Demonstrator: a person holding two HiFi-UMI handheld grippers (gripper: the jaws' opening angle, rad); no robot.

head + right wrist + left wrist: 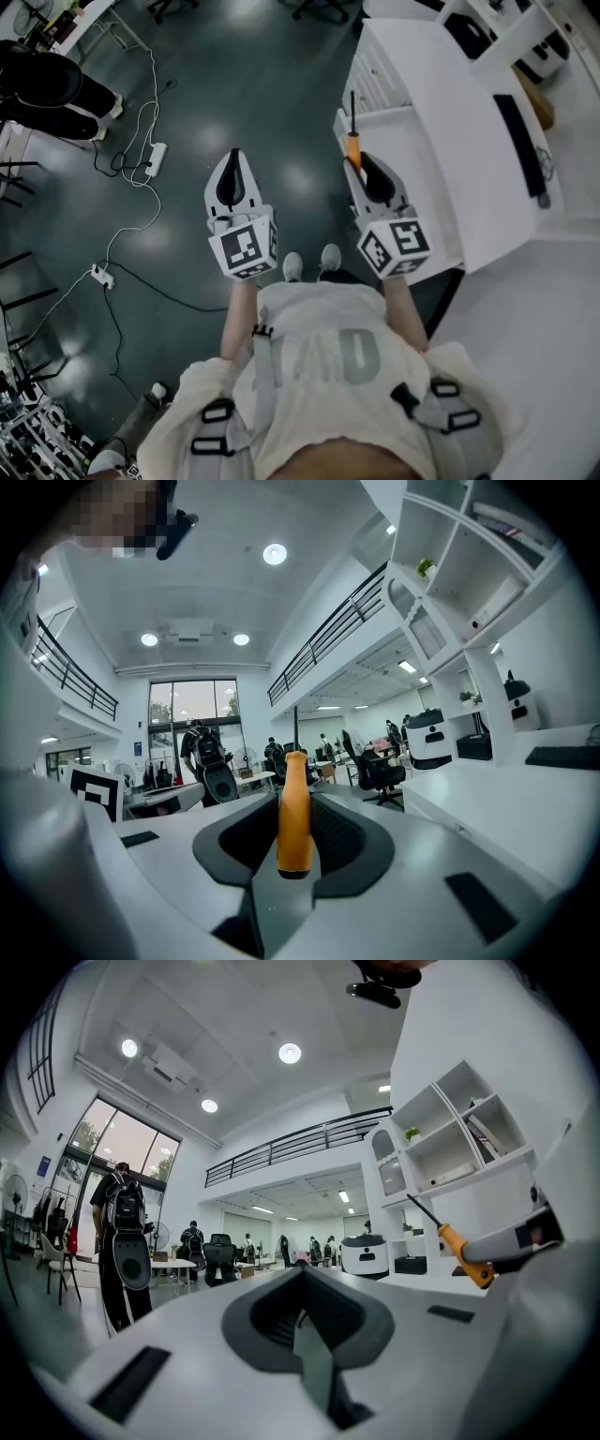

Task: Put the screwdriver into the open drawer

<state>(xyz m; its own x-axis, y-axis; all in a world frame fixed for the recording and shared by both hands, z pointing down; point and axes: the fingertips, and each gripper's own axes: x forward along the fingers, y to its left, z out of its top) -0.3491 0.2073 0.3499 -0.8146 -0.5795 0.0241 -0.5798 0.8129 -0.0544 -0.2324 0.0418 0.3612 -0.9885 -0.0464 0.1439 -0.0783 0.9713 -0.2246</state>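
Right gripper (362, 163) is clamped on the screwdriver (352, 146): in the right gripper view the orange handle sits upright between the two pads, butt end toward the camera, dark shaft pointing straight out ahead. Jaws are narrow, closed only as far as the handle lets them. Left gripper (234, 161) is empty, with its pads together and nothing between them in the left gripper view. Landmark is the white cabinet (441, 103). The open drawer (422, 173) sticks out of the cabinet's side that faces the person. In the head view the right gripper and screwdriver lie over the drawer's outer edge, the edge farthest from the cabinet, with the shaft running along that edge away from the person. The screwdriver isn't lying in the drawer; it's held clear in the jaws, and I can't tell its height above the drawer. The left gripper is well apart from the cabinet, over the dark floor (281, 84), roughly parallel to the right one. A long black bar (520, 141) lies on the cabinet top. A power strip (155, 157) with white cables lies on the floor, beyond the left gripper from the cabinet.
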